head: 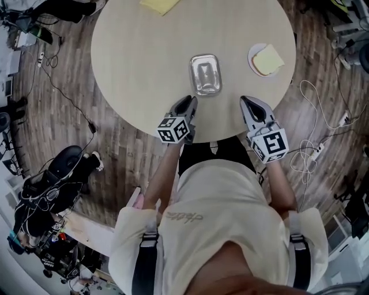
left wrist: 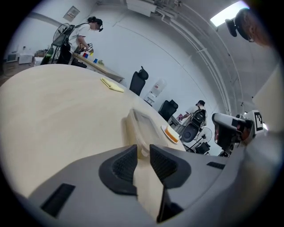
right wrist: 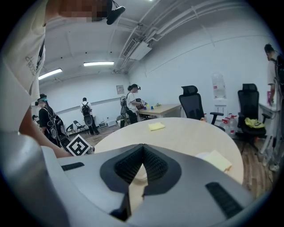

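I have both grippers over the near edge of the round table [head: 138, 63]. The left gripper [head: 187, 102] has its jaws a narrow gap apart with nothing between them; in the left gripper view [left wrist: 143, 150] only bare tabletop shows through the gap. Just beyond its tips lies the lidded rectangular container [head: 206, 74], a little in from the near edge, close to the left gripper but apart from it.

The right gripper [head: 249, 102] is clenched. In the right gripper view [right wrist: 143, 150] its pads meet at the tips and grip nothing. It hangs to the right of the container.

Toward the right edge sits a white plate [head: 252, 57] with a pale yellow slab [head: 268, 60] on it. A yellow cloth [head: 160, 4] lies at the far edge, well apart from everything else.
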`<action>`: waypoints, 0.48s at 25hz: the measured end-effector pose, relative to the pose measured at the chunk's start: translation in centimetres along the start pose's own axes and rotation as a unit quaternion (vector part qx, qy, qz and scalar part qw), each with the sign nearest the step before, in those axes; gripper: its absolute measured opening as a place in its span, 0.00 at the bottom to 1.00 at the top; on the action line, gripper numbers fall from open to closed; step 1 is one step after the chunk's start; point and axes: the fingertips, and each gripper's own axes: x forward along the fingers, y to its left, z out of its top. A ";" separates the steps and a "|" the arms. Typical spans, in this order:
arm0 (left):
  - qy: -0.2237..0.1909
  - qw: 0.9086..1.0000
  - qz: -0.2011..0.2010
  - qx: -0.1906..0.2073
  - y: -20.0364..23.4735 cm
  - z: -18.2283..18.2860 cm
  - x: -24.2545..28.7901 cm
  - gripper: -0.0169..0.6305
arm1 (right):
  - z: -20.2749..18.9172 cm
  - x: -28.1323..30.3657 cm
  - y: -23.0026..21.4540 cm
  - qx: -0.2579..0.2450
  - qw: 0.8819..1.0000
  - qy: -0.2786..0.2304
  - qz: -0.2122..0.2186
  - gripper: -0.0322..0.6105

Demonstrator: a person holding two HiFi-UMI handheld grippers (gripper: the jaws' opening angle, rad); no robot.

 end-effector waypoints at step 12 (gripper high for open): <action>0.009 0.999 -0.011 -0.037 0.1 -1.0 0.9 0.18 | -1.4 -0.4 -1.3 -0.001 1.000 0.022 -0.005 0.06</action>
